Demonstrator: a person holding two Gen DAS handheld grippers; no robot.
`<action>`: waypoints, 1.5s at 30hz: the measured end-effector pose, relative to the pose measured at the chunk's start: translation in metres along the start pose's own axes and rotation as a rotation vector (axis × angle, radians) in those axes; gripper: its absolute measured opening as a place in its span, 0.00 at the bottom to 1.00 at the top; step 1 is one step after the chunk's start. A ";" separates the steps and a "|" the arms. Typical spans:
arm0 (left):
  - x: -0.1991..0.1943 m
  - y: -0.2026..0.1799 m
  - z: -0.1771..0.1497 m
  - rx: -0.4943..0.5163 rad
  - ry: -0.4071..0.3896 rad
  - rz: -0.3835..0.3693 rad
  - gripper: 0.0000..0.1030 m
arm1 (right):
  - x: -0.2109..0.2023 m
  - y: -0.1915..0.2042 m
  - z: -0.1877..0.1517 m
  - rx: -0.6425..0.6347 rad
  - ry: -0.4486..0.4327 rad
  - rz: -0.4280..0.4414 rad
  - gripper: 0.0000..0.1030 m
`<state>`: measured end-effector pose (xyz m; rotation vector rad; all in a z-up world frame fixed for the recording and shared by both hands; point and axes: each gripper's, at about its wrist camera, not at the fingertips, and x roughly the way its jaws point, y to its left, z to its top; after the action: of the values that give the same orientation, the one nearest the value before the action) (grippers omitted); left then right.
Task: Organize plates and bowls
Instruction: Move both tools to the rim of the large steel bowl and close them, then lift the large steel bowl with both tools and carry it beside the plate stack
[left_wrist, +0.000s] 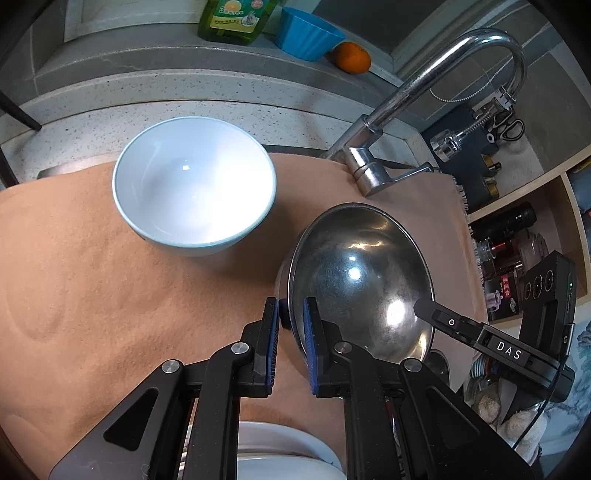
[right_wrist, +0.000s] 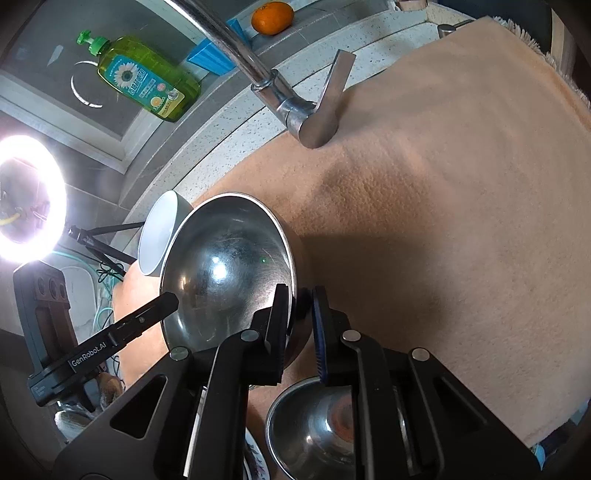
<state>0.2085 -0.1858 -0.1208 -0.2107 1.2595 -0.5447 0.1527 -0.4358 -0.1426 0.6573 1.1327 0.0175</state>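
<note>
- White bowl stands upright on the peach cloth, upper left of the left wrist frame.
- Left gripper pinches the steel bowl's rim at lower centre.
- Right gripper clamps the same bowl's opposite rim.

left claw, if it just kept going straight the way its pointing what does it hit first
The left claw already straddles the rim of the steel bowl, so it would push deeper onto that rim first. Beyond lies bare orange towel; the white bowl looks left of the line, though depth is unclear.
</note>
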 end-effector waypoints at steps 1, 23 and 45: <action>-0.001 0.000 0.000 -0.001 -0.001 0.000 0.11 | 0.000 0.001 0.000 -0.001 -0.001 -0.001 0.12; -0.064 0.026 -0.022 -0.049 -0.112 -0.001 0.11 | -0.025 0.058 -0.022 -0.112 -0.008 0.070 0.13; -0.155 0.118 -0.093 -0.253 -0.260 0.112 0.11 | 0.012 0.173 -0.079 -0.343 0.122 0.206 0.13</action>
<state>0.1218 0.0050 -0.0710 -0.4072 1.0761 -0.2502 0.1448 -0.2532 -0.0876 0.4669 1.1405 0.4240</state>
